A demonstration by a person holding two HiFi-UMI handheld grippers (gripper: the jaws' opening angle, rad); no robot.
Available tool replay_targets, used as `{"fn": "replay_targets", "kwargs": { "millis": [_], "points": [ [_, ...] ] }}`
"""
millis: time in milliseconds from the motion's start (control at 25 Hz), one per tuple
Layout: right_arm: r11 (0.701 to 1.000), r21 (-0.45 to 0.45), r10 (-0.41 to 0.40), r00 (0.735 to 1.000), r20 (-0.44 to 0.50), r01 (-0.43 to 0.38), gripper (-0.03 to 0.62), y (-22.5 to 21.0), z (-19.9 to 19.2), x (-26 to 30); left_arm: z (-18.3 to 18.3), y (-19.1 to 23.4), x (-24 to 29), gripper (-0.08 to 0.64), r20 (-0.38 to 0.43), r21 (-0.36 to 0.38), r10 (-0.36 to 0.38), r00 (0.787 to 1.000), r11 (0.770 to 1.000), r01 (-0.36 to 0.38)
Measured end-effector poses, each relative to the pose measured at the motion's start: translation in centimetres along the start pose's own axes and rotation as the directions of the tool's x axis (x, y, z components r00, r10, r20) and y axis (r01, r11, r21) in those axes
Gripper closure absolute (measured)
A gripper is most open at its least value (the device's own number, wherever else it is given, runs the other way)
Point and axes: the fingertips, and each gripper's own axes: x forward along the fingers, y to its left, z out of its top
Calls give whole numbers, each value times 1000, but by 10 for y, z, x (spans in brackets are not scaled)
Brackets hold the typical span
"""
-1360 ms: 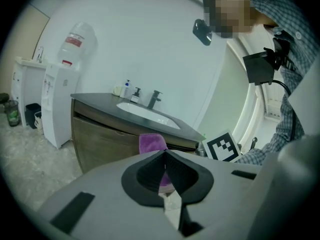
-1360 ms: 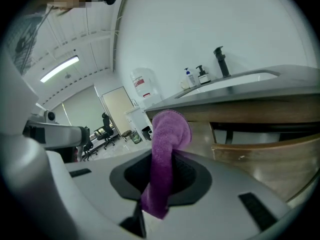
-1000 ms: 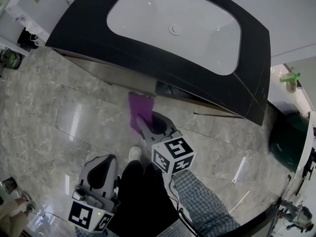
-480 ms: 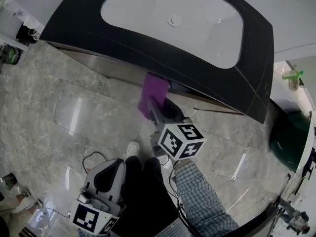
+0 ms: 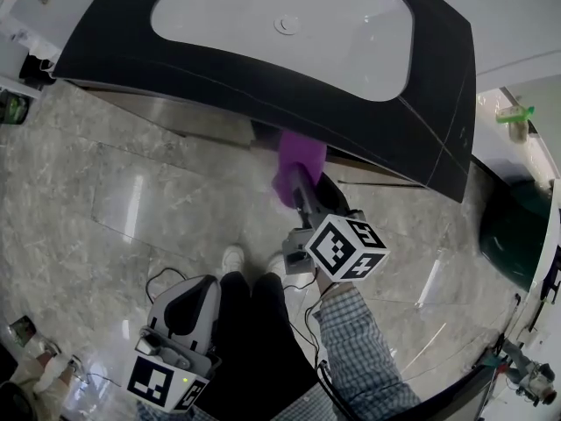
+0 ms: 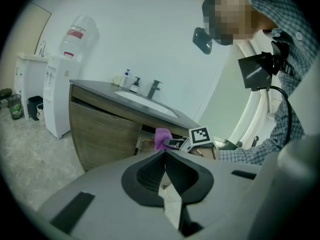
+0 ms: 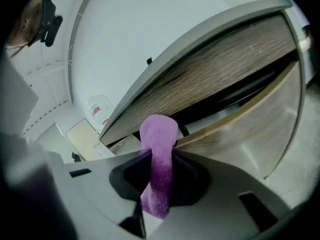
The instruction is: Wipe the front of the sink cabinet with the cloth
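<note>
right gripper [image 7: 159,156] clenched on fuzzy purple cloth [image 7: 159,131] | cloth beyond jaw tips slid right along wood-grain cabinet front [image 7: 215,86], so the wipe's moving along | left gripper [image 6: 165,160] closed, empty

Bright even light glares off the floor [image 5: 131,213]; fisheye edges darken.

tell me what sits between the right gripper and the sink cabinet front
The purple cloth, pinched in the right gripper, its free end at the cabinet front; nothing else. The right gripper view shows it.

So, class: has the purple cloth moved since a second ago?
Yes. The cloth has shifted right: it was left of the sink drain, now slightly right of it.
</note>
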Motion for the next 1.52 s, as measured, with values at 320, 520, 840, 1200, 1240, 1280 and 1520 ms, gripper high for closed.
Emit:
{"fn": "replay_targets", "kwargs": {
  "millis": [320, 520, 840, 1200, 1240, 1280, 1520],
  "points": [
    [995, 21, -101, 992, 70, 100, 515, -55, 24, -35, -9, -14, 10, 549, -19, 17, -15, 1000, 1000, 15],
    [991, 14, -131, 987, 89, 130, 515, -78, 35, -53, -11, -27, 14, 549, -33, 30, -31, 999, 999, 32],
    [986, 4, -168, 980, 111, 169, 515, -115, 51, -78, -19, -51, 33, 549, -47, 38, -62, 997, 997, 64],
    [969, -34, -239, 960, 145, 246, 515, -160, 70, -110, -23, -66, 48, 549, -67, 49, -93, 993, 994, 96],
    [967, -34, -246, 958, 150, 254, 514, -164, 72, -114, -24, -67, 49, 549, -71, 50, -95, 993, 994, 98],
    [965, -29, -253, 955, 157, 260, 514, -170, 75, -118, -24, -68, 50, 549, -73, 52, -98, 993, 993, 101],
    [946, -11, -314, 929, 196, 323, 515, -199, 86, -142, -25, -70, 53, 549, -76, 63, -107, 991, 992, 112]
  ]
}}
